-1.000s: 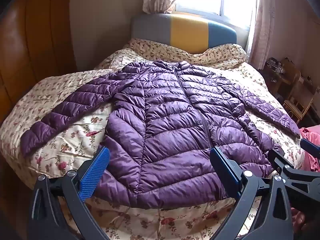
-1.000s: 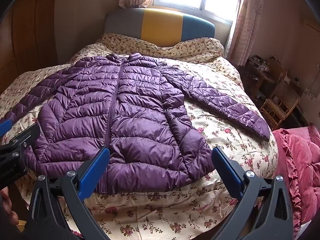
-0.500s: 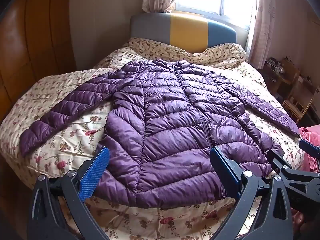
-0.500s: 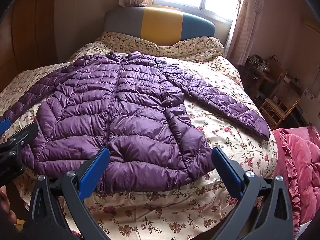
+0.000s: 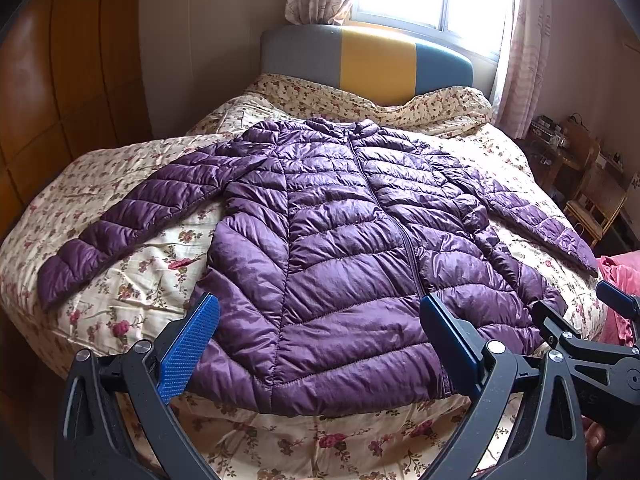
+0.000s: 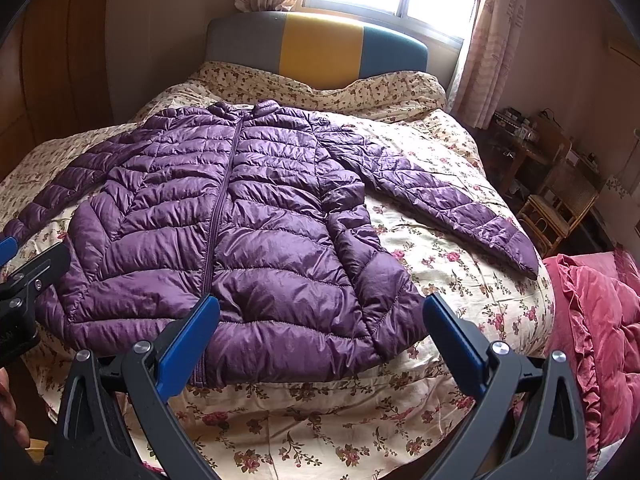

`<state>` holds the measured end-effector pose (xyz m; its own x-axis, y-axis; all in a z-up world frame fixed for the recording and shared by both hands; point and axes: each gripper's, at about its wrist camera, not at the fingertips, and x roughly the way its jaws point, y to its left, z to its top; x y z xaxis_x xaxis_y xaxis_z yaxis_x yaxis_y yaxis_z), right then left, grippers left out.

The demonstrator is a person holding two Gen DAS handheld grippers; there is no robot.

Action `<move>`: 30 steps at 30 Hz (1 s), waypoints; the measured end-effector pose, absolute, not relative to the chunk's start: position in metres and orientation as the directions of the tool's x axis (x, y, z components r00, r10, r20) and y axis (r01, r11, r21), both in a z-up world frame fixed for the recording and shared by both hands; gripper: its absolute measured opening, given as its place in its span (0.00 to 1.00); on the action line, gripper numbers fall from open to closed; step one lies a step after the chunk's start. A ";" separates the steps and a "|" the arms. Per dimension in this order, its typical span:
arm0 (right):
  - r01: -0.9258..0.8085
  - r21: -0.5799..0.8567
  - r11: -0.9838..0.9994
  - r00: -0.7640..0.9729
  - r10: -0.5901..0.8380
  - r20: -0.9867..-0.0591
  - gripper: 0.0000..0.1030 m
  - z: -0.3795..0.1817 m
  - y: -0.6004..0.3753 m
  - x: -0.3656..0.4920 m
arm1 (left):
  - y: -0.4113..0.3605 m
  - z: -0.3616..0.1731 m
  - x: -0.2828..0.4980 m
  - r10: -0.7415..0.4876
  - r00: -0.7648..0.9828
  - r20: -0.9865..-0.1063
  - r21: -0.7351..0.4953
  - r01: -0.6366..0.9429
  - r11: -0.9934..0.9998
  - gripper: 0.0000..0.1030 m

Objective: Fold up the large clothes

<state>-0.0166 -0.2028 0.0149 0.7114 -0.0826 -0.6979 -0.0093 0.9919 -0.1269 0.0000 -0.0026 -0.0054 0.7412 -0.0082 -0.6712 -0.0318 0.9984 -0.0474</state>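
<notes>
A purple quilted puffer jacket (image 5: 344,248) (image 6: 240,232) lies flat and zipped on the floral bedspread, collar toward the headboard, both sleeves spread out to the sides. My left gripper (image 5: 320,344) hovers open above the jacket's hem, nothing between its blue-padded fingers. Over the hem's right part my right gripper (image 6: 320,344) is open too, holding nothing. In the left wrist view the right gripper (image 5: 580,336) shows at the far right edge. The left gripper's black finger (image 6: 32,276) shows at the left edge of the right wrist view.
The bed (image 5: 120,300) has a grey, yellow and blue headboard (image 6: 316,48) under a bright window. A wooden wardrobe (image 5: 52,100) stands on the left. A pink ruffled blanket (image 6: 592,340) lies at the right, with wooden and rattan furniture (image 6: 560,200) behind it.
Both views have drifted slightly, so the jacket sits a bit lower and closer in frame. Both grippers stay open and the jacket has not moved.
</notes>
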 end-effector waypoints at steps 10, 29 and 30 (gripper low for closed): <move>-0.005 -0.125 0.992 0.706 -0.085 -0.704 0.98 0.011 -0.206 -0.016 | -0.004 -0.006 -0.001 -0.011 0.742 -0.670 -0.054 -0.034 0.998 0.96; 0.006 -0.122 0.993 0.696 -0.091 -0.712 0.98 0.008 -0.207 -0.013 | -0.005 -0.007 -0.001 0.001 0.744 -0.668 -0.044 -0.041 0.998 0.96; 0.006 -0.124 0.992 0.697 -0.093 -0.711 0.98 0.008 -0.207 -0.013 | -0.004 -0.007 -0.001 0.002 0.745 -0.667 -0.044 -0.042 0.998 0.96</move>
